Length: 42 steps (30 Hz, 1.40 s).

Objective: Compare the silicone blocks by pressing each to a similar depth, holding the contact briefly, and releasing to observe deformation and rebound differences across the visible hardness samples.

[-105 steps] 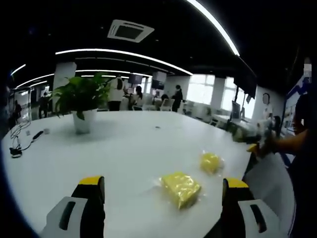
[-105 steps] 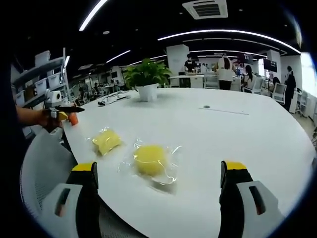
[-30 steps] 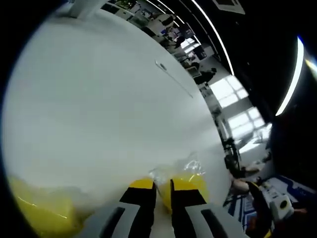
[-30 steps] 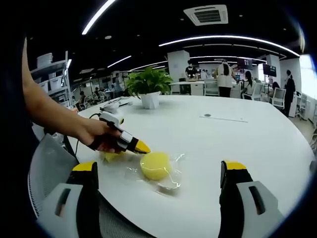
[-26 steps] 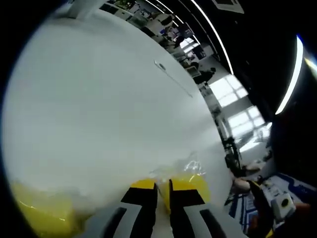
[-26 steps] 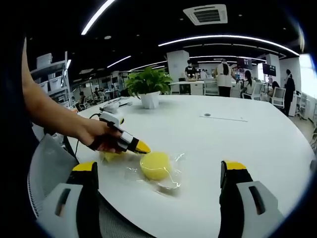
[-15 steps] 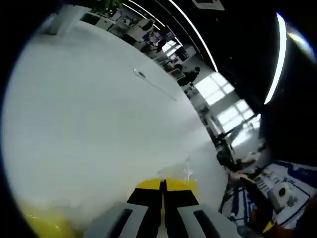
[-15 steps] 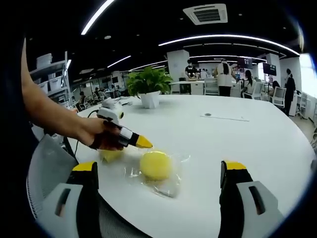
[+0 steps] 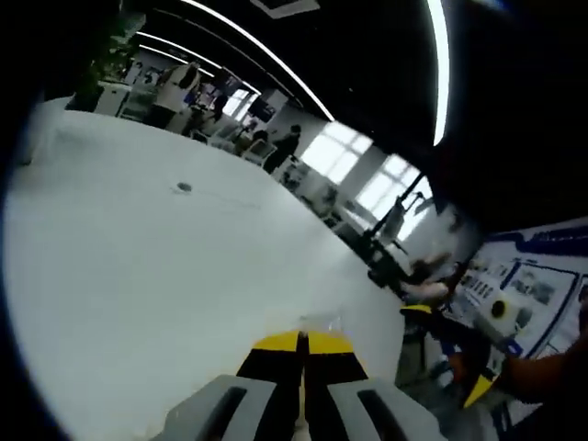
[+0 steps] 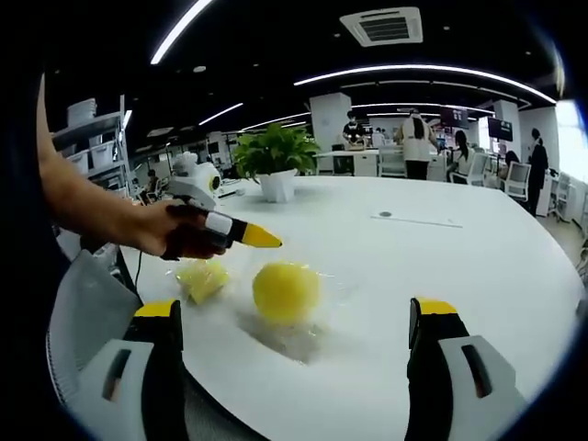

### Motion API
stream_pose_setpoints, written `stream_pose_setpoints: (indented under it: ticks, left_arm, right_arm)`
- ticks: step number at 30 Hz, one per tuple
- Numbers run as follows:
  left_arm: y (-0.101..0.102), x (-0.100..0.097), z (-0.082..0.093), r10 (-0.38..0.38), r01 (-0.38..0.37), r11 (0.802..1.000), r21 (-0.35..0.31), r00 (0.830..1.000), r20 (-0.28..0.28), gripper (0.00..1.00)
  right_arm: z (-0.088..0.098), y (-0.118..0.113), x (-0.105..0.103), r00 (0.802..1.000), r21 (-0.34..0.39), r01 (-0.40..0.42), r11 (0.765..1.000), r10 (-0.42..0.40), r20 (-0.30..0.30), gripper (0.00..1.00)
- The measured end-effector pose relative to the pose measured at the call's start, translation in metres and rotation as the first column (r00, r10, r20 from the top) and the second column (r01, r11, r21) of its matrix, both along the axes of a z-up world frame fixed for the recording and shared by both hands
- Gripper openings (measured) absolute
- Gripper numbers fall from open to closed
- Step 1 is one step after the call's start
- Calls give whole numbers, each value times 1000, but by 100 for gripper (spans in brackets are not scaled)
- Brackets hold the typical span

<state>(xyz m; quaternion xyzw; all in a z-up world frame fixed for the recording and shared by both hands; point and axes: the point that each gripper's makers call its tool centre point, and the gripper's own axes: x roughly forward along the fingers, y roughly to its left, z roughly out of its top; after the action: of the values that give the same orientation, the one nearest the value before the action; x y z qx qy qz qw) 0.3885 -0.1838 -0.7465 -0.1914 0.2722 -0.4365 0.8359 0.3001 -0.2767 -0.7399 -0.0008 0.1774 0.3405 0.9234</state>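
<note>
A round yellow silicone block (image 10: 286,292) in a clear bag looks blurred and raised off the white table (image 10: 441,257), with a shadow under it. Just above it a hand holds my left gripper (image 10: 266,241), its yellow tips shut, seemingly pinching the bag's plastic. In the left gripper view the left gripper (image 9: 301,342) shows no gap between its jaws, with a glint of plastic past the tips. A squarer yellow block (image 10: 204,278) lies bagged on the table to the left. My right gripper (image 10: 294,308) stands wide open, below the round block and apart from it.
A potted plant (image 10: 274,152) stands at the table's far side, and a small round disc (image 10: 384,214) lies mid-table. A grey mesh chair (image 10: 83,303) sits at the near left edge. People stand far behind. The right gripper (image 9: 450,354) shows beyond the table's rim.
The left gripper's narrow gap has shut, and it has risen and tilted up. The round block rose with it and looks rounder. The right gripper has stayed still.
</note>
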Motion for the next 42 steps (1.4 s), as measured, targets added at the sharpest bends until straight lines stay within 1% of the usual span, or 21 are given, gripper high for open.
stream_pose_setpoints:
  ticks: [3,5,7,9,11,12,14,19,21,24,27,30,31,32,33,35,37,39,42]
  left_arm:
    - [-1,-1,15,-32,30,999,34,997,66,0]
    - [-1,-1,21,-35,33,999,38,997,72,0]
    - [2,0,31,-37,34,999,38,995,94,0]
    - [5,1,38,-61,51,996,73,988,140,0]
    - [6,1,41,-66,53,995,89,987,150,0]
    - [9,1,44,-75,56,992,110,981,176,0]
    - [11,0,48,-74,57,993,102,983,169,0]
    - [17,2,68,-80,61,994,95,974,211,0]
    - [17,3,82,-85,64,994,94,966,243,0]
    - [18,5,99,-85,65,995,81,959,270,0]
    - [19,7,120,-79,67,996,51,951,300,0]
    - [19,7,136,-79,74,997,27,945,318,0]
    - [18,6,140,-85,84,996,18,943,321,0]
    - [18,6,148,-83,85,996,10,936,342,0]
    - [18,4,149,-87,89,996,11,937,337,0]
    - [17,2,156,-92,98,995,1,933,349,0]
    - [16,0,161,-99,109,994,-11,932,349,0]
    - [15,-4,169,-105,120,993,-20,928,359,0]
    - [13,-11,182,-122,146,989,-35,919,376,0]
  right_arm:
    - [2,1,0,1000,2,-1,1000,1,5,96]
    - [3,1,-1,1000,0,-4,1000,4,8,96]
    - [3,1,-1,1000,-1,-7,1000,7,9,96]
    - [4,1,-2,1000,-5,-9,1000,9,12,96]
    - [5,1,-2,1000,0,-9,1000,9,14,96]
    - [6,2,-2,1000,1,-10,1000,10,17,96]
    - [8,2,-2,1000,1,-12,1000,12,20,96]
    - [10,5,-1,1000,3,-17,1000,16,25,96]
    - [10,7,0,999,1,-20,1000,20,27,96]
    - [13,9,3,999,1,-24,1000,24,34,96]
    - [17,9,7,999,3,-25,1000,25,42,96]
    - [26,9,13,998,7,-25,1000,25,59,96]
    - [32,9,17,998,25,-22,999,20,68,96]
    - [35,8,20,997,35,-20,999,17,71,96]
    - [38,8,22,997,41,-19,999,15,74,96]
    - [44,9,27,996,53,-22,998,17,82,96]
    - [49,11,30,996,63,-27,998,21,91,96]
    - [56,15,34,994,72,-47,996,39,101,96]
    - [64,23,38,990,63,-76,995,68,120,96]
